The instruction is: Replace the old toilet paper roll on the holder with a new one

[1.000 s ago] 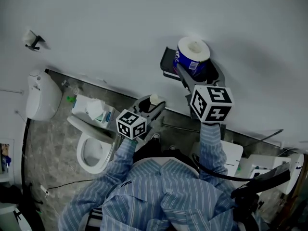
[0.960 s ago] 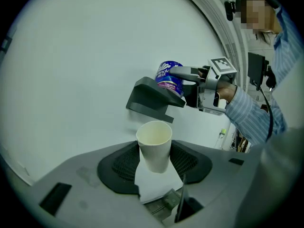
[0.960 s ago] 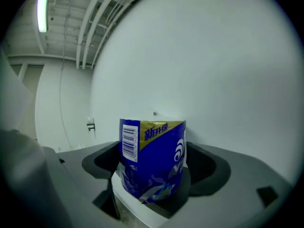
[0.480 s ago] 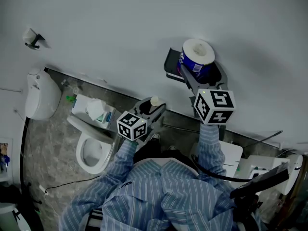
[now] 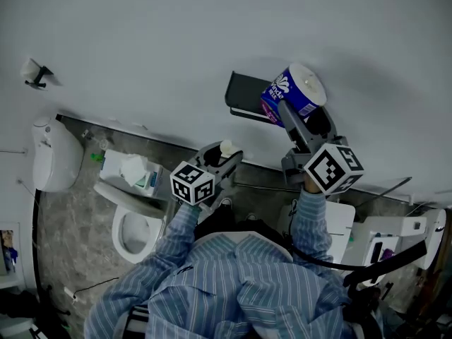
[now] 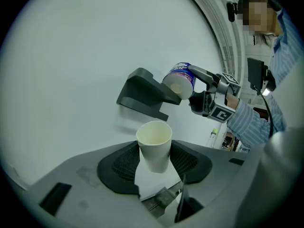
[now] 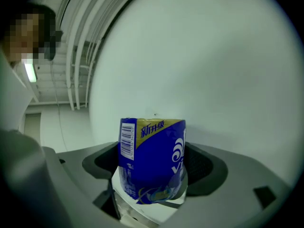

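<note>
A dark grey holder (image 5: 246, 97) is fixed to the white wall, and the left gripper view shows it too (image 6: 145, 91). My right gripper (image 5: 293, 111) is shut on a new toilet paper roll (image 5: 295, 92) in a blue wrapper, tilted, just right of the holder. In the right gripper view the roll (image 7: 152, 158) stands upright between the jaws of that gripper (image 7: 152, 172). My left gripper (image 5: 224, 152) is lower and to the left, shut on a bare white cardboard tube (image 5: 227, 147). The tube (image 6: 155, 144) stands upright in the left gripper (image 6: 155, 163), below the holder.
Down at the left are a toilet (image 5: 138, 221), a pack of tissues (image 5: 128, 168) on its cistern and a white bin (image 5: 53, 150). A small hook (image 5: 34, 73) juts from the wall. White fixtures (image 5: 385, 235) stand at the lower right.
My right gripper has moved right and a little up with the blue roll and rolled, so the roll now tilts and the holder shows bare beside it. The left gripper has stayed put.
</note>
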`<state>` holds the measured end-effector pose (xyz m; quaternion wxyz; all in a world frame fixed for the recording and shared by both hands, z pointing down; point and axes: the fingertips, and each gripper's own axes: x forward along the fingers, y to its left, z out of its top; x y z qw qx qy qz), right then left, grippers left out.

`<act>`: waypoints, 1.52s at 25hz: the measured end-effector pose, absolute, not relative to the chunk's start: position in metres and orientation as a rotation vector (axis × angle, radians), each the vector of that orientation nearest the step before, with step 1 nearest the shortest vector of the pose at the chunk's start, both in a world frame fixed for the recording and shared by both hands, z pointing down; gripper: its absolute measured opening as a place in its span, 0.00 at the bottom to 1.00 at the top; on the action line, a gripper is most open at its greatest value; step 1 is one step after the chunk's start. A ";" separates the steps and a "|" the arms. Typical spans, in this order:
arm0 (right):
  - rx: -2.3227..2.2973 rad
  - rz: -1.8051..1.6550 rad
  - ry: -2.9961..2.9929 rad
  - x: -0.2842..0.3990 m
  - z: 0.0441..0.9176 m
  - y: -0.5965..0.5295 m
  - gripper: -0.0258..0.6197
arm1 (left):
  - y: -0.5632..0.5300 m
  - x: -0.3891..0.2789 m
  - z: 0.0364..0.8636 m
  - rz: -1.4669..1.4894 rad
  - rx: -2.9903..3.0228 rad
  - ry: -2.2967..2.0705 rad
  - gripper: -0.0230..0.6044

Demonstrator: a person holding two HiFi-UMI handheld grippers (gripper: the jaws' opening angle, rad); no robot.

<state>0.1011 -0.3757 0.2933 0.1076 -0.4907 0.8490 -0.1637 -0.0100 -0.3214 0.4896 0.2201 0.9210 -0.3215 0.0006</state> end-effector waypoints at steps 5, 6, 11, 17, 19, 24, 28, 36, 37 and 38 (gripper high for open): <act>-1.438 -0.513 2.392 0.136 0.285 -0.360 0.68 | -0.318 0.011 0.488 0.007 2.555 -0.818 0.35; -1.444 -0.520 2.368 0.143 0.286 -0.357 0.68 | -0.318 0.015 0.488 0.010 2.557 -0.806 0.35; -1.484 -0.620 2.234 0.178 0.298 -0.341 0.68 | -0.312 0.030 0.488 0.022 2.580 -0.766 0.35; -1.510 -0.792 2.108 0.199 0.346 -0.337 0.68 | -0.307 0.037 0.492 0.051 2.589 -0.738 0.35; -1.501 -0.858 2.063 0.205 0.363 -0.338 0.68 | -0.305 0.038 0.491 0.054 2.588 -0.745 0.35; -1.459 -0.981 1.958 0.206 0.401 -0.346 0.68 | -0.305 0.031 0.491 0.046 2.583 -0.776 0.35; -1.443 -1.028 1.902 0.201 0.416 -0.355 0.68 | -0.303 0.023 0.491 0.048 2.583 -0.800 0.35; -1.325 -1.133 1.782 0.190 0.426 -0.373 0.68 | -0.302 0.008 0.492 0.035 2.566 -0.847 0.35; -1.307 -1.152 1.765 0.188 0.428 -0.374 0.68 | -0.302 0.006 0.491 0.029 2.561 -0.852 0.35; -1.291 -1.169 1.747 0.187 0.429 -0.375 0.68 | -0.301 0.004 0.491 0.023 2.558 -0.858 0.35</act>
